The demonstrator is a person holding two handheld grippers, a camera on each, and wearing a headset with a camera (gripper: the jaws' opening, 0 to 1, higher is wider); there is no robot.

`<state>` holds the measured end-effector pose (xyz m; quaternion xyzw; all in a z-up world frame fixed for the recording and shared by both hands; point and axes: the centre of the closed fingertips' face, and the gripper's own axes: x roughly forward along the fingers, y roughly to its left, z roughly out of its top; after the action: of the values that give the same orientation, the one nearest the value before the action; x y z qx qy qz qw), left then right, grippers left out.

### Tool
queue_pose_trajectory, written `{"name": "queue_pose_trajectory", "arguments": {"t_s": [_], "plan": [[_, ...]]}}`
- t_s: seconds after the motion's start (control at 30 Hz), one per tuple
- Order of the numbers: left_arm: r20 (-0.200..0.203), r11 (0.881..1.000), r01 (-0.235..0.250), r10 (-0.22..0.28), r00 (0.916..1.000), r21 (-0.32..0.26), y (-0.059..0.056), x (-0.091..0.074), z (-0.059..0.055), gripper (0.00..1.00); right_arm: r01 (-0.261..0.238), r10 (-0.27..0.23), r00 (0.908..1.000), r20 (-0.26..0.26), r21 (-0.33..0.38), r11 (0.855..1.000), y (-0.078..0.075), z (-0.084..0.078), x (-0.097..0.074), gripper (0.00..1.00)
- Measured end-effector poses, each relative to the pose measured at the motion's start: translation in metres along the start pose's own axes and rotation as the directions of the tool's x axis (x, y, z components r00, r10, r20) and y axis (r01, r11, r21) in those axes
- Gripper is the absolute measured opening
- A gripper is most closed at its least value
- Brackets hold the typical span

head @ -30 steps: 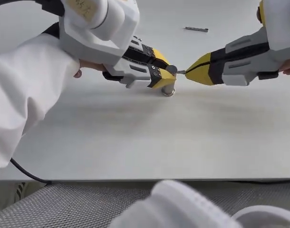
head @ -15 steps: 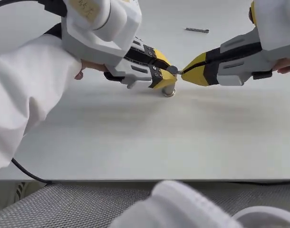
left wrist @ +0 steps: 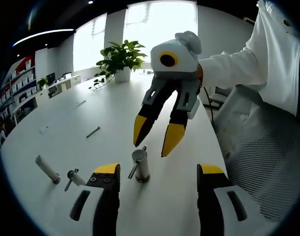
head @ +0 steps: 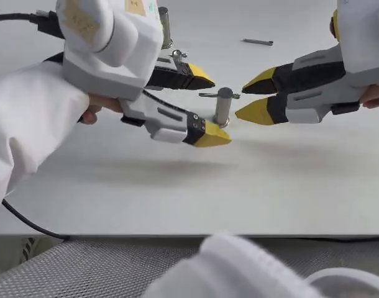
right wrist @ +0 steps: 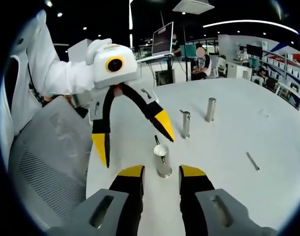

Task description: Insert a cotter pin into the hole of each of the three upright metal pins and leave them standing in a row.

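Head view: pin [head: 222, 107] beside hand-held gripper [head: 241, 102]

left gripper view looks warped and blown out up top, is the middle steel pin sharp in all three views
Left gripper view: fisheye bends the edge of the white table, the windows are blown out, yet the short upright steel pin with its cotter pin is sharp. Right gripper view: same bending, pin sharp. Head view: undistorted, pin sharp, white fabric at the bottom edge soft.

The nearest pin [head: 222, 108] and middle pin [right wrist: 186, 124] stand upright with cotter pins [head: 209, 95] through them; far pin [right wrist: 210, 109] bare.
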<state>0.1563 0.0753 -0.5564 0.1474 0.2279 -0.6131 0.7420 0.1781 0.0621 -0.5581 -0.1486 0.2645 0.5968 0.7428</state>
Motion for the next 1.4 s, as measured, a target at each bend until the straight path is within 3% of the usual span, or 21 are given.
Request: {"name": "queue_pose_trajectory", "arguments": {"t_s": [0.1,0.3,0.33,0.43,0.57,0.77,0.87,1.13,1.4], "plan": [[-0.035,0.999,0.037,-0.038,0.9987,-0.033,-0.013,-0.003,-0.012,0.80,-0.002,0.002,0.9999,0.015,-0.007,1.000,0.003,0.002,0.001,0.23],[0.021,0.996,0.043,-0.041,0.9989,-0.081,-0.030,-0.009,-0.005,1.00,-0.009,0.009,0.9994,0.033,0.012,1.000,0.004,0.003,0.006,0.25],[0.014,0.993,0.047,-0.046,0.9988,-0.110,-0.033,-0.009,-0.006,0.99,-0.009,0.009,0.9993,0.036,0.014,1.000,0.003,0.003,0.007,0.25],[0.007,0.993,0.073,-0.073,0.9973,-0.090,-0.042,-0.012,-0.007,0.99,-0.012,0.011,0.9988,0.048,0.015,1.000,0.003,0.004,0.010,0.26],[-0.011,0.995,0.043,-0.044,0.9990,-0.090,-0.037,-0.016,-0.011,0.99,-0.014,0.013,0.9956,0.092,0.015,1.000,0.003,0.012,0.015,0.21],[-0.006,0.994,-0.001,0.000,1.0000,-0.106,-0.031,-0.023,-0.012,0.99,-0.018,0.016,0.9950,0.099,0.018,1.000,0.000,0.009,0.024,0.21],[-0.011,0.993,-0.017,0.016,0.9998,-0.118,-0.030,-0.025,-0.014,0.99,-0.022,0.018,0.9916,0.128,0.026,0.999,0.001,0.012,0.027,0.13],[0.012,0.987,-0.067,0.069,0.9975,-0.143,-0.022,-0.025,-0.010,0.99,-0.024,0.020,0.9903,0.137,0.024,0.999,-0.003,0.010,0.032,0.11],[0.008,0.986,-0.099,0.101,0.9949,-0.135,-0.019,-0.030,-0.008,0.99,-0.020,0.024,0.9884,0.150,-0.031,0.999,-0.003,0.010,0.033,0.09]]}}
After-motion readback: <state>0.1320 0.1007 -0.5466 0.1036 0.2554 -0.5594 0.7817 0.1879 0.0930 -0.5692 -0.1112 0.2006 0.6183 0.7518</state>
